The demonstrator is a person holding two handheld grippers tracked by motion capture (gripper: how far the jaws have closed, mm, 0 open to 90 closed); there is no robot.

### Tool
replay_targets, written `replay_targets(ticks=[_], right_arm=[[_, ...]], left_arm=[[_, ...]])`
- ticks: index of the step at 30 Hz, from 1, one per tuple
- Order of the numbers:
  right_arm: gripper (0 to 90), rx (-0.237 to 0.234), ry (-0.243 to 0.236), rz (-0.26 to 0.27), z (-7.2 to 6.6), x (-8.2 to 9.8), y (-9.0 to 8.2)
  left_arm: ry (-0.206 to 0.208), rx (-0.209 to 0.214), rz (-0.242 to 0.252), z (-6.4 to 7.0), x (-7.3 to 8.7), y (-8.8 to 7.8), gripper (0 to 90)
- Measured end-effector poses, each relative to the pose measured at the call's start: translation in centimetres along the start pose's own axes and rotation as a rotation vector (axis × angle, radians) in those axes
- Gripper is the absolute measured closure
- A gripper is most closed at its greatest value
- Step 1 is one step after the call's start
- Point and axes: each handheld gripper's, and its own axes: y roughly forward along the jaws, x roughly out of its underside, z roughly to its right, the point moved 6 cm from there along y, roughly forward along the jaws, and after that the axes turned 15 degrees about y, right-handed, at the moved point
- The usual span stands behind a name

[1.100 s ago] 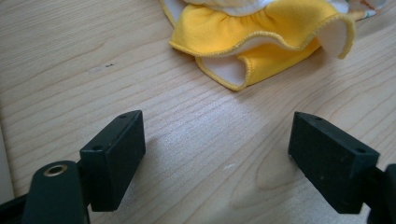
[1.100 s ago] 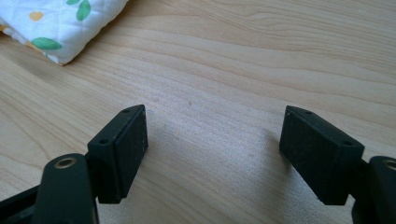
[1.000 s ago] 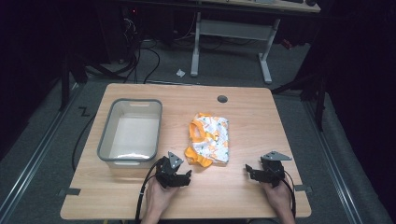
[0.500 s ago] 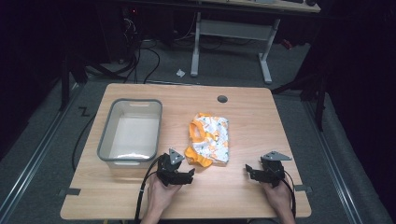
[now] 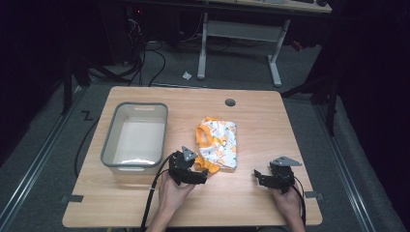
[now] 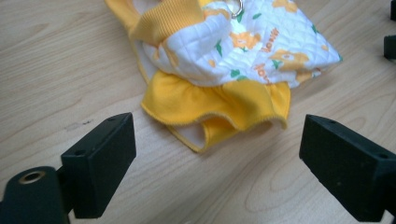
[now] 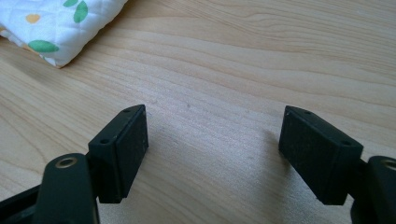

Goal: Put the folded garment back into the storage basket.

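Note:
A small quilted garment [image 5: 218, 142], white with an orange and green print and yellow trim, lies folded in the middle of the wooden table [image 5: 270, 121]. My left gripper [image 5: 200, 175] hovers at its near left corner. In the left gripper view the yellow hem [image 6: 219, 107] lies just ahead of my left gripper [image 6: 215, 158], whose jaws have just been opening and stand wide with nothing pressed between them. My right gripper [image 5: 258, 176] rests open near the front right of the table. In the right gripper view a corner of the garment [image 7: 51, 23] lies beyond my right gripper [image 7: 212, 149].
A grey-rimmed plastic bin [image 5: 110, 145] stands empty on the left half of the table, close to my left hand. A round cable hole [image 5: 230, 102] sits near the far edge. Desk legs and cables fill the floor beyond the table.
My left gripper has lifted a little and drifted toward the garment's near corner. The right gripper and the garment have stayed put.

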Motion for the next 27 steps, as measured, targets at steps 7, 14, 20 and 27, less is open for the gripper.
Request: replay_targets(ticks=[7,14,20,27], right_arm=[[24.2,0.000,0.004,0.000,0.0,0.0,0.0],[24.4,-0.003,0.007,-0.002,-0.1,0.0,0.0],[24.4,-0.003,0.005,-0.002,-0.1,0.0,0.0],[24.4,-0.005,0.004,-0.003,-0.1,0.0,0.0]], left_arm=[[-0.025,-0.012,0.018,-0.6,-0.9,0.2,8.8],[-0.032,-0.019,0.007,-1.2,-1.5,0.9,7.4],[-0.047,-0.015,0.005,-2.0,-2.5,1.3,7.7],[-0.045,-0.012,-0.009,-2.6,-4.0,2.4,7.6]])
